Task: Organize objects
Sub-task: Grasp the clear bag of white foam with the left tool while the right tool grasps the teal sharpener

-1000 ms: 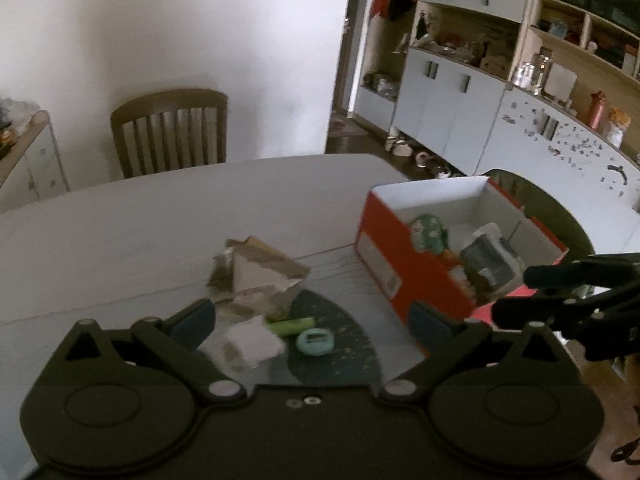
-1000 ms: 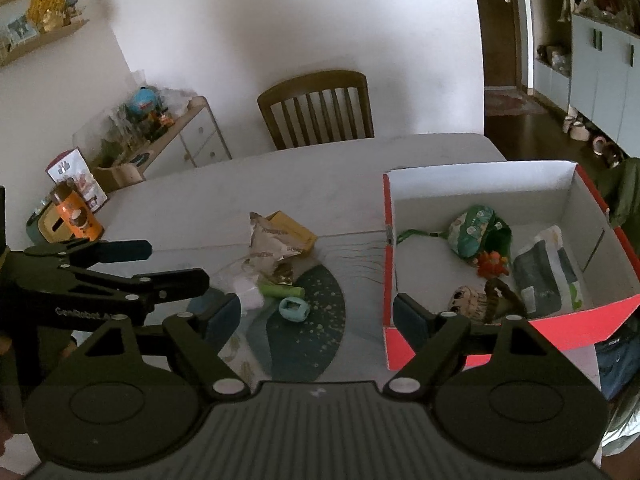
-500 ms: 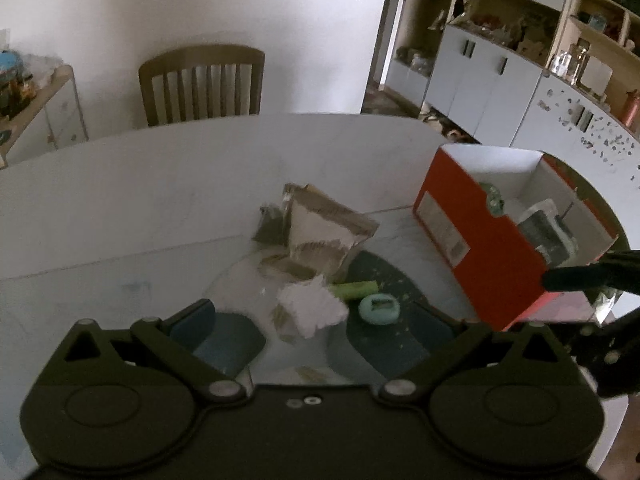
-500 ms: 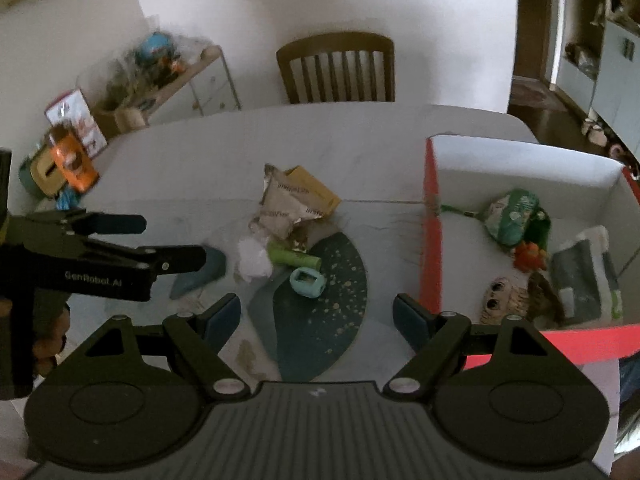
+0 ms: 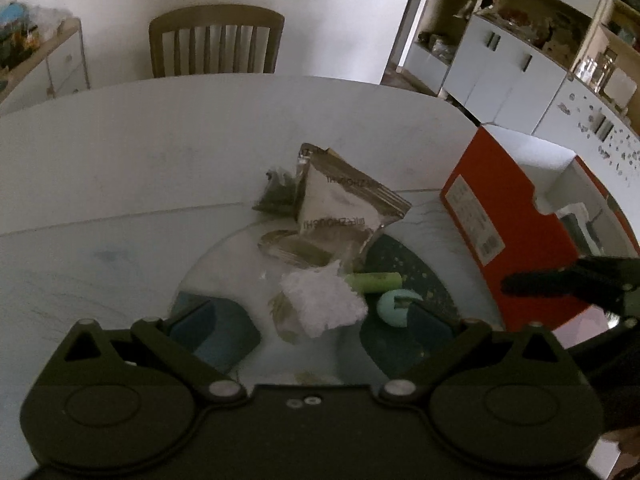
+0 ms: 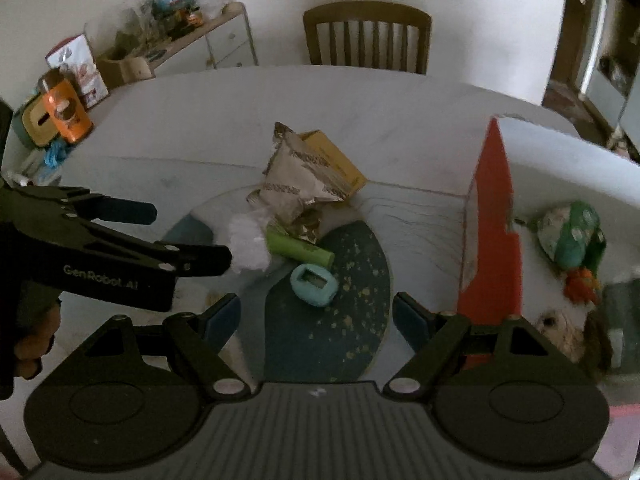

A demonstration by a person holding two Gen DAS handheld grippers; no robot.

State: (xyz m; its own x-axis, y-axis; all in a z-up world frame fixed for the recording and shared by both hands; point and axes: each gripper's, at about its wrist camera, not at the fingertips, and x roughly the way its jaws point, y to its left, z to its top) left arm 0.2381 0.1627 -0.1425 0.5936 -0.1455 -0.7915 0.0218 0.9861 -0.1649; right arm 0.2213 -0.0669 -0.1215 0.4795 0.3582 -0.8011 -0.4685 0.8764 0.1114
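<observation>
A small pile lies mid-table: a silver foil packet (image 5: 344, 210) (image 6: 298, 182), a yellow box (image 6: 334, 162), a crumpled white tissue (image 5: 322, 304) (image 6: 248, 242), a green tube (image 5: 374, 282) (image 6: 300, 248) and a teal oval case (image 5: 394, 308) (image 6: 314, 280). An orange box (image 5: 504, 220) (image 6: 494, 216) with white inside stands to the right and holds soft toys (image 6: 572, 236). My left gripper (image 5: 314, 326) is open and empty just short of the tissue. My right gripper (image 6: 316, 318) is open and empty just short of the teal case.
The round white table (image 5: 120, 168) has a dark green patterned disc (image 6: 348, 320) under its glass. A wooden chair (image 5: 216, 44) stands at the far side. A sideboard with clutter (image 6: 168, 36) is at the left, white cabinets (image 5: 520, 64) at the right.
Both grippers have swung left, away from the orange box, and moved closer to the pile. The tissue and teal case now sit between the open fingers' lines of view.
</observation>
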